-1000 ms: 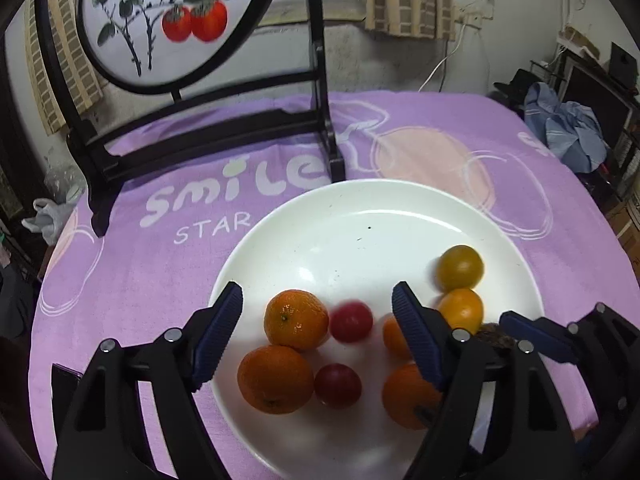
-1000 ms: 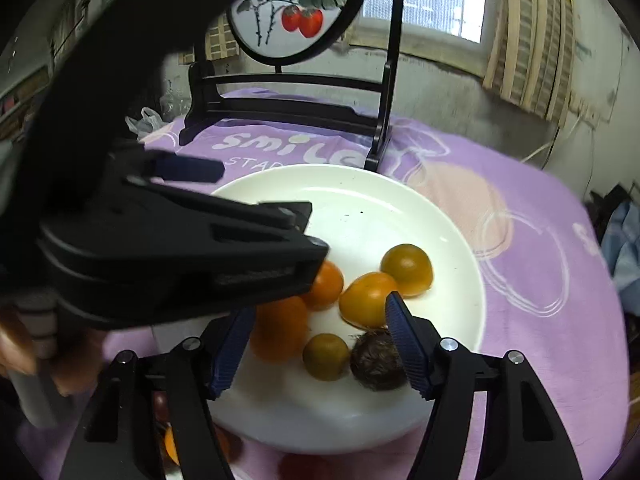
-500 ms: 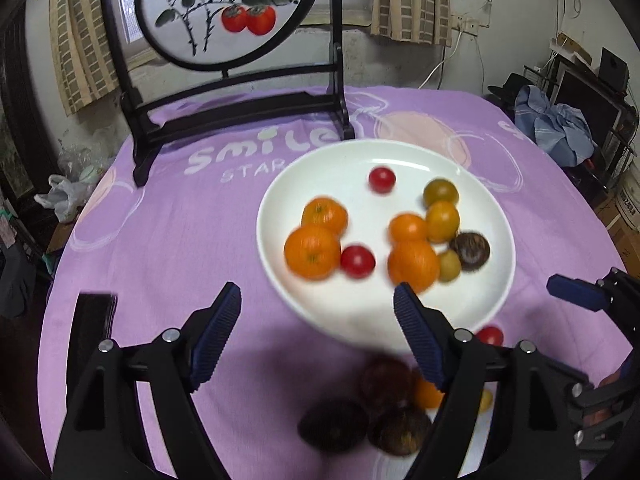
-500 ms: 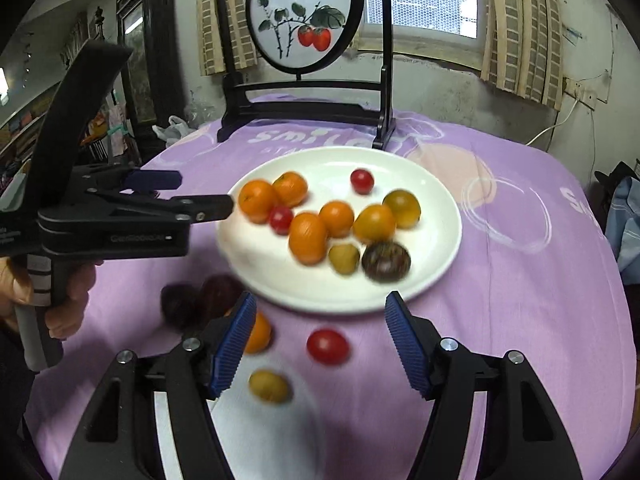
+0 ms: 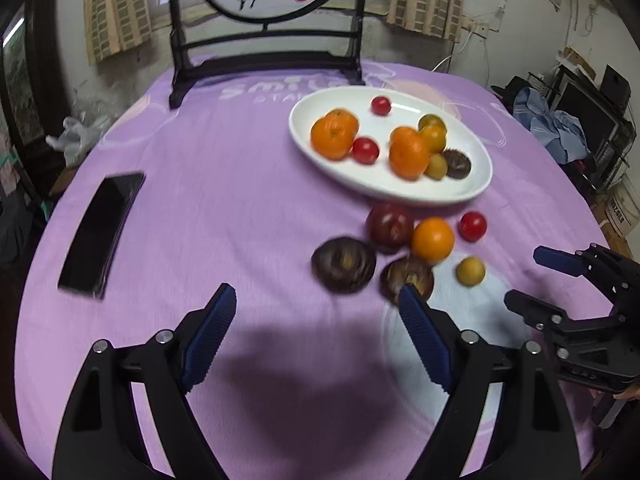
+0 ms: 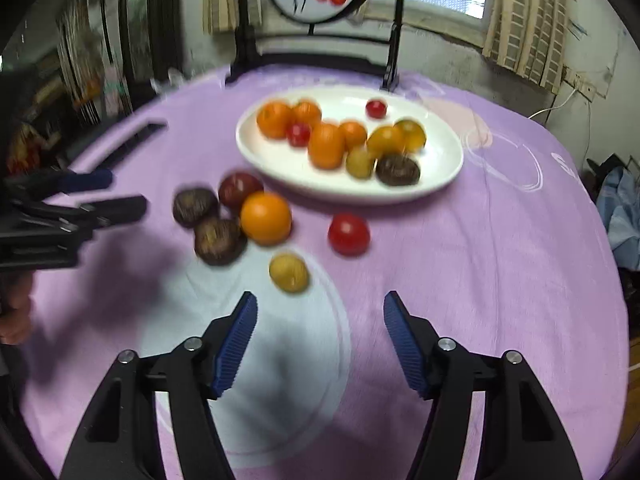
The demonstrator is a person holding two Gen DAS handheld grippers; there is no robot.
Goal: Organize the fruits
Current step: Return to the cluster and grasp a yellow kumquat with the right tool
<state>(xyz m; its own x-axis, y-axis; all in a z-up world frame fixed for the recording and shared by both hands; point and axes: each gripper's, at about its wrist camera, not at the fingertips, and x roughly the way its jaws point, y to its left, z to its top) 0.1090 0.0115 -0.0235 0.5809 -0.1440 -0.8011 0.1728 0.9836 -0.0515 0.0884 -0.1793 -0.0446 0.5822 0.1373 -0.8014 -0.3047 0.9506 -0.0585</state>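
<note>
Purple cloth (image 5: 240,216), soft and finely woven, covers the round counter I am working over, printed with pale circles and white lettering. Nearest me, my left tool (image 5: 316,336) hangs above bare cloth with its ribbed blue pads spread wide and nothing between them; my right tool (image 6: 320,340) is likewise spread and empty, over a pale printed disc (image 6: 280,340). A flat black phone (image 5: 100,232) lies on the cloth off to the left side. Just past the tools sits a loose cluster of fruit on the cloth: a small yellowish round one (image 6: 289,272), a glossy red tomato (image 6: 349,234), a smooth orange (image 6: 266,218), a dark red plum-like fruit (image 6: 240,189), and two dark brown, rough-looking round fruits (image 6: 219,240) touching each other and the orange. Beyond them is a white oval glazed plate (image 6: 440,176), its near rim close to the cluster. In it I count four oranges grouped toward the left and middle, two small red tomatoes, two amber-green tomatoes at the right, a small yellowish fruit and one dark spiky-looking fruit near the front edge. Behind the plate stands a black wooden frame (image 5: 264,40) holding a round painted screen with red fruits and leaves. Farther back are a stained plaster wall, beige patterned curtains (image 6: 524,20) and a bright window.
</note>
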